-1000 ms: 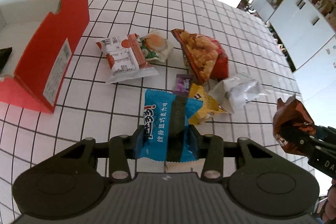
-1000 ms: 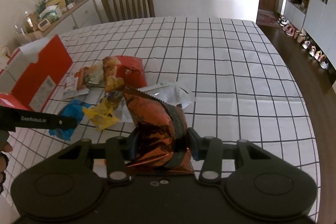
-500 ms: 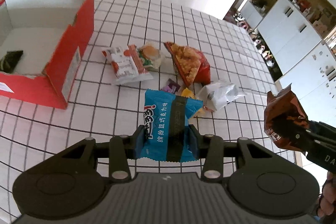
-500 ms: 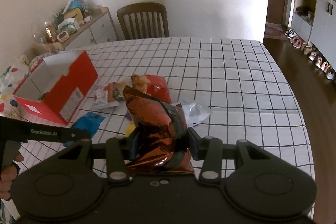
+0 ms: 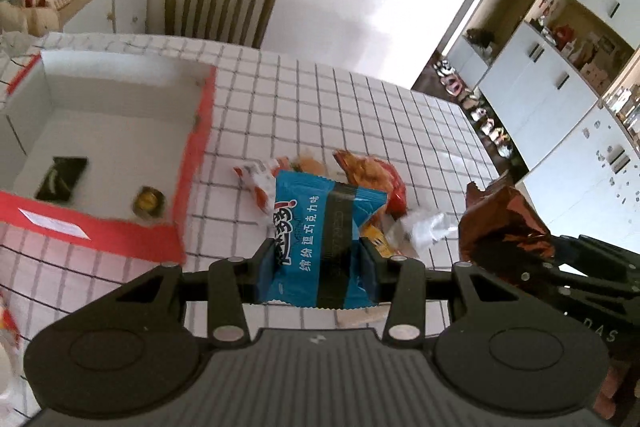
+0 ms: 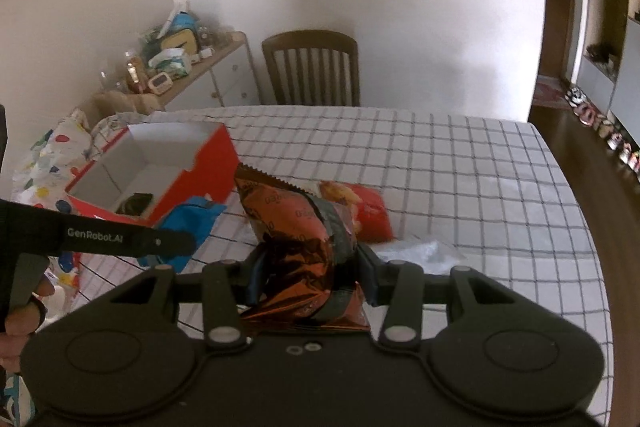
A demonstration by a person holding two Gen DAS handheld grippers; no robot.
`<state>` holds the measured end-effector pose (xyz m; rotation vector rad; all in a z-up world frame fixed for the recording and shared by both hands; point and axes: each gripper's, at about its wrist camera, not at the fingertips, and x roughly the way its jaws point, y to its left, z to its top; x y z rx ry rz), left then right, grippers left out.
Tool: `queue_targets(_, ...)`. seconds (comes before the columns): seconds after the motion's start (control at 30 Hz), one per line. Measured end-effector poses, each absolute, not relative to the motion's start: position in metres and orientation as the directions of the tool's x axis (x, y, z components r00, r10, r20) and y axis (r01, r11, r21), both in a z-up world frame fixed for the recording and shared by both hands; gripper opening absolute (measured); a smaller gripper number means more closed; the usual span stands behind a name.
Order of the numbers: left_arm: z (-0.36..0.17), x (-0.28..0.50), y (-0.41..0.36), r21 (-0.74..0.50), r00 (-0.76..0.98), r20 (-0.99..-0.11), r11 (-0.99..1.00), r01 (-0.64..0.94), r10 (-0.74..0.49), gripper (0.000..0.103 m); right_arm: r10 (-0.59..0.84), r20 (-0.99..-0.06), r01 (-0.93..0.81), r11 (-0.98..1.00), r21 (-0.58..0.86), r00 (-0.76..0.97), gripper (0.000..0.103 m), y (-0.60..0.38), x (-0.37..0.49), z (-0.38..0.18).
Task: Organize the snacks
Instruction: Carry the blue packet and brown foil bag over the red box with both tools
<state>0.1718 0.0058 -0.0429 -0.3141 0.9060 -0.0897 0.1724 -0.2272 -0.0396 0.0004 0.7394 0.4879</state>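
Left wrist view: a blue packet [image 5: 320, 243] is clamped between the jaws of the left gripper [image 5: 318, 261], held above the checked table [image 5: 360, 115] — beside the red box [image 5: 104, 123]. A copper-brown bag [image 6: 300, 243] is pinched by the right gripper [image 6: 308, 275]. Other snacks [image 5: 368, 175] are seen lying loose on the table near the box.

It was a home dining room: a wooden chair [image 6: 311, 67] stood at a checked tabletop [image 6: 460, 163], with a cluttered sideboard [image 6: 188, 75] and shoes [image 6: 608, 139] along white cupboards [image 5: 560, 87].
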Motion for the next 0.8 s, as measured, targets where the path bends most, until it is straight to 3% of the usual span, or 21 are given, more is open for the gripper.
queue_targets(0.8, -0.026, 0.182, 0.166, -0.258, 0.66, -0.742, 0.958, -0.124, -0.114, 0.042, 0.487, -0.609, -0.512, 0.846, 0.15, 0.626, 0.044, -0.053, 0.19, -0.017)
